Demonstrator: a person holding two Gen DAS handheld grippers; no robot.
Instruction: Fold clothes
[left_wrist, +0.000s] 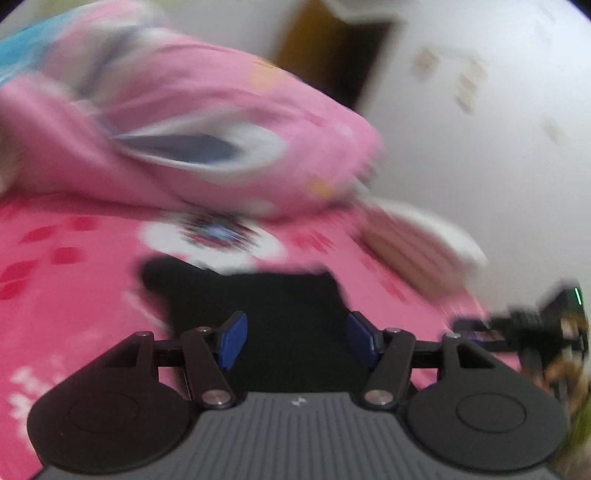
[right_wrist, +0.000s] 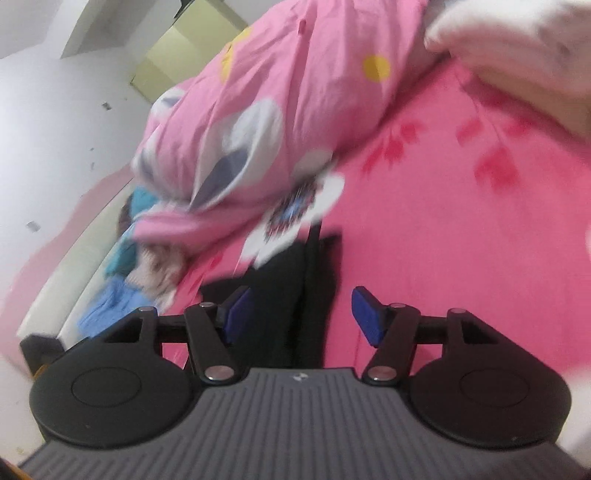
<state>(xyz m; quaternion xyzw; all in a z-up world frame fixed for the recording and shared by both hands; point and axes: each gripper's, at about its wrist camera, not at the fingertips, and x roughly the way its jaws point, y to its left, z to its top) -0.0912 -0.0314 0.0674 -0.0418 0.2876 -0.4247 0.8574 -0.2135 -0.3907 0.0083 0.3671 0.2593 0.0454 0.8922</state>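
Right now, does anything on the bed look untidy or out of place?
Yes. A pink flowered quilt lies bunched in a heap on the pink sheet, not spread flat. Beside it, near the bed's edge, blue and patterned cloth lies crumpled. The black garment lies in front of both hand-held grippers.

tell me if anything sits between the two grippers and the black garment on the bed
Nothing visible does. The black garment lies flat on the pink bedsheet, directly ahead of the open left gripper and the open right gripper. The pink quilt is heaped behind it, not in front.
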